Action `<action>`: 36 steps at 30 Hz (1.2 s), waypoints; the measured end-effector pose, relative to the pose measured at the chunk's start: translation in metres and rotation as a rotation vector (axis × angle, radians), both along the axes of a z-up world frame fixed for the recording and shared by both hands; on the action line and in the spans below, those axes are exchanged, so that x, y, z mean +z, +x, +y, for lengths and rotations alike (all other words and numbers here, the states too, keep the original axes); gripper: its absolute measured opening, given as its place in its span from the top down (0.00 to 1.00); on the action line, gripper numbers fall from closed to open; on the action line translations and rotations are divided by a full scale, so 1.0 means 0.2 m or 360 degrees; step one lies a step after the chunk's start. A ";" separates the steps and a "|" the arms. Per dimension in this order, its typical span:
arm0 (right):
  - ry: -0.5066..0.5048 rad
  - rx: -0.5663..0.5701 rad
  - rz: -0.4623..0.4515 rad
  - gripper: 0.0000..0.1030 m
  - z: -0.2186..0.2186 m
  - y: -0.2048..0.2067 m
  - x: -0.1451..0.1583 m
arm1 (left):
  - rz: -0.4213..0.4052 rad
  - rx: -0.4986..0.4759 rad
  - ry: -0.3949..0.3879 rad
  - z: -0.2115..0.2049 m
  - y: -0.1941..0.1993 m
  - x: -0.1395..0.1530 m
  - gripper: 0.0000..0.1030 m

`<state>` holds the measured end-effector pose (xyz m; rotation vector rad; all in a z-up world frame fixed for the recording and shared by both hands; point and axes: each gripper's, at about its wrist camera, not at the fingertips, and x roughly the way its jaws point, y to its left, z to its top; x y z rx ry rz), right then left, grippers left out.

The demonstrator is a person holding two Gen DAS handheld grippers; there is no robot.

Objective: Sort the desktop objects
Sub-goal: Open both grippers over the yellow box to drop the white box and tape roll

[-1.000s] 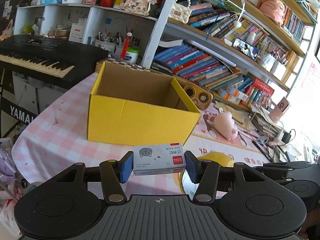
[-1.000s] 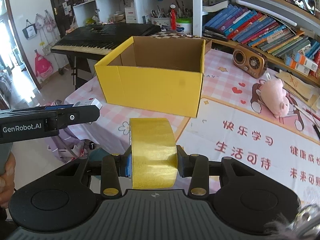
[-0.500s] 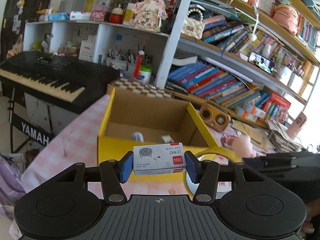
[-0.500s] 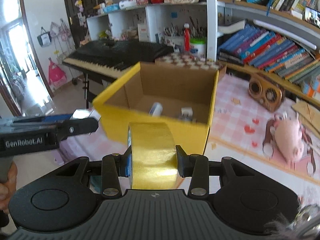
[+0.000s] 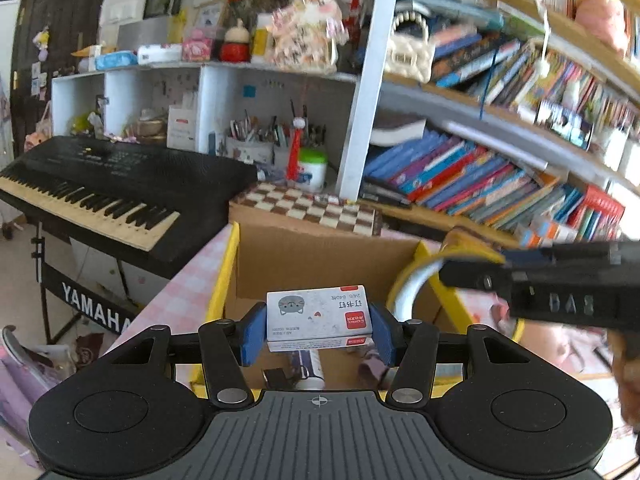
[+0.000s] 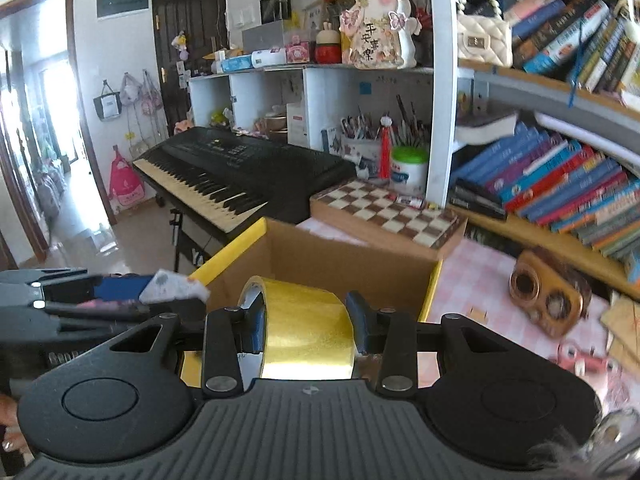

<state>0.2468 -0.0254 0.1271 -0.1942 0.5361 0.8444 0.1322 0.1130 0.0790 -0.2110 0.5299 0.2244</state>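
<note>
Two grippers hover over one open yellow cardboard box (image 5: 320, 264) that sits on the pink-checked tabletop (image 5: 180, 296), near its far-left corner; bookshelf (image 6: 560, 176) runs along the far edge, black Yamaha keyboard (image 5: 100, 196) stands off the left edge, wooden chessboard box (image 6: 384, 216) just behind the yellow box. Box interior is brown, yellow outside; on its floor a few small items are partly hidden, a white tube-like thing (image 5: 310, 364) and a dark clip-like piece, can't tell more. Left gripper (image 5: 318, 330) is clamped on a staples box (image 5: 318, 314), small white carton with cat print and red label, held flat between the blue pads (image 5: 254, 332), positioned above the box's near-left part. Right gripper (image 6: 306, 326) is clenched on a roll of yellow tape (image 6: 306, 330), roll standing on edge between the pads, wide face toward camera, above the box's near-right rim. In left wrist view the tape (image 5: 420, 280) shows as a blurred yellow arc at the box's right wall, with the right gripper's black body beside it. In right wrist view the staples box (image 6: 174, 288) shows blurred at the box's left wall. Small wooden radio (image 6: 544, 292) sits on the tabletop toward the right, near the far edge, well apart from the box.
</note>
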 end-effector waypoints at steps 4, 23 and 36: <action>-0.0085 0.0037 -0.0008 0.64 0.09 0.14 -0.08 | 0.0123 -0.0040 0.0066 -0.02 0.14 -0.08 0.49; -0.0492 0.0266 0.0057 0.64 0.41 0.49 -0.33 | 0.0488 -0.0143 0.0155 -0.11 0.45 -0.32 0.48; -0.0386 0.0264 0.0110 0.54 0.43 0.51 -0.32 | 0.0300 -0.0112 0.0232 -0.14 0.33 -0.21 0.29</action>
